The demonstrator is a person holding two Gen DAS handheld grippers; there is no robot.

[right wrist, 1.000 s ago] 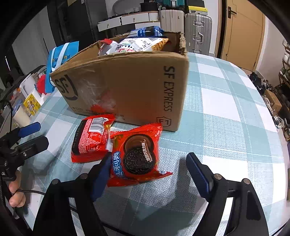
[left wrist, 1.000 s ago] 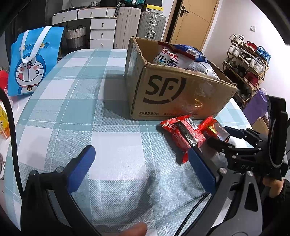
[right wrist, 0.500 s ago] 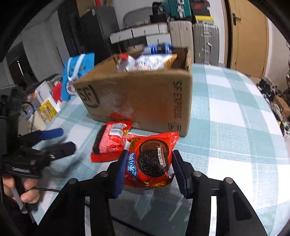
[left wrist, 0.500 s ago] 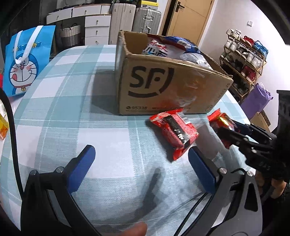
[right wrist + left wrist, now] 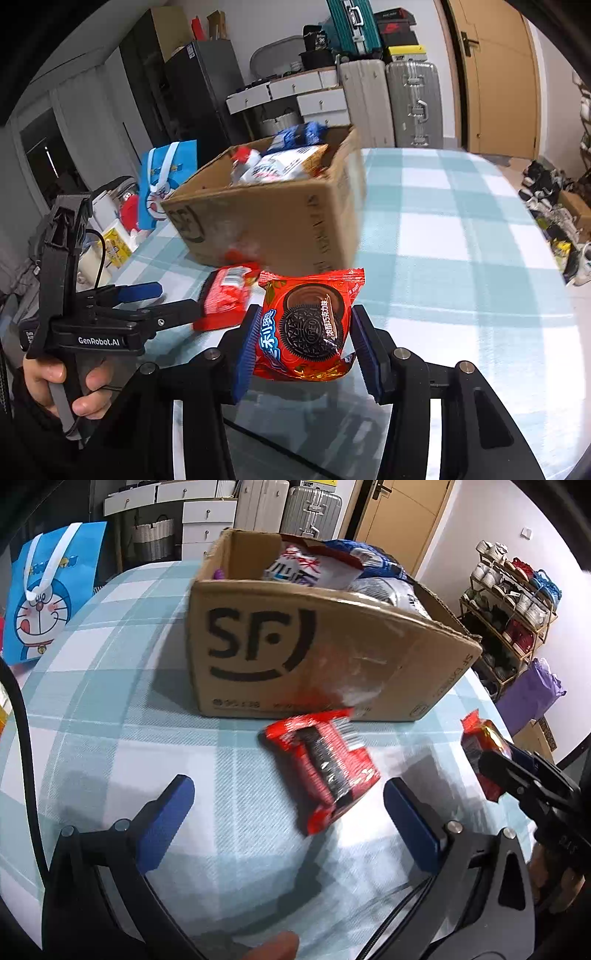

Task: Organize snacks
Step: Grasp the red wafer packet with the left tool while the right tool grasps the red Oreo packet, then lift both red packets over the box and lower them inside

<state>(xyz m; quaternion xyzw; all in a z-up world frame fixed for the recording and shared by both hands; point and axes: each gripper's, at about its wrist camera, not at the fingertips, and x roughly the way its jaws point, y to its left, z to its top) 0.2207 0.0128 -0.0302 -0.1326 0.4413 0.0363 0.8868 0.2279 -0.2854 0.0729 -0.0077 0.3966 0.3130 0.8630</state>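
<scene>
While the right gripper (image 5: 303,343) is clamped on a red cookie packet (image 5: 308,326), its two blue pads pressing the packet's left and right edges, the packet hangs clear of the checked tablecloth (image 5: 461,236) with its printed face toward the right wrist camera. From that camera a cardboard box (image 5: 280,218) stands at twelve o'clock beyond the packet, open at the top and filled with snack bags (image 5: 280,166). A second red packet (image 5: 225,295) lies flat on the cloth at ten o'clock from the held one, just in front of the box. The left gripper (image 5: 162,297) reaches in from nine o'clock, held by a hand (image 5: 62,384) on its grip, its fingertips right beside that lying packet. Seen from the left wrist camera, the left gripper (image 5: 288,812) stands wide apart with nothing between its blue pads; the lying packet (image 5: 325,768) sits on the cloth at twelve o'clock from it, tilted, with the box (image 5: 314,657) directly behind. At three o'clock in that view the right gripper (image 5: 498,760) holds its packet (image 5: 480,746) lifted off the cloth. A blue cartoon bag (image 5: 48,594) stands at ten o'clock near the table's far edge.
</scene>
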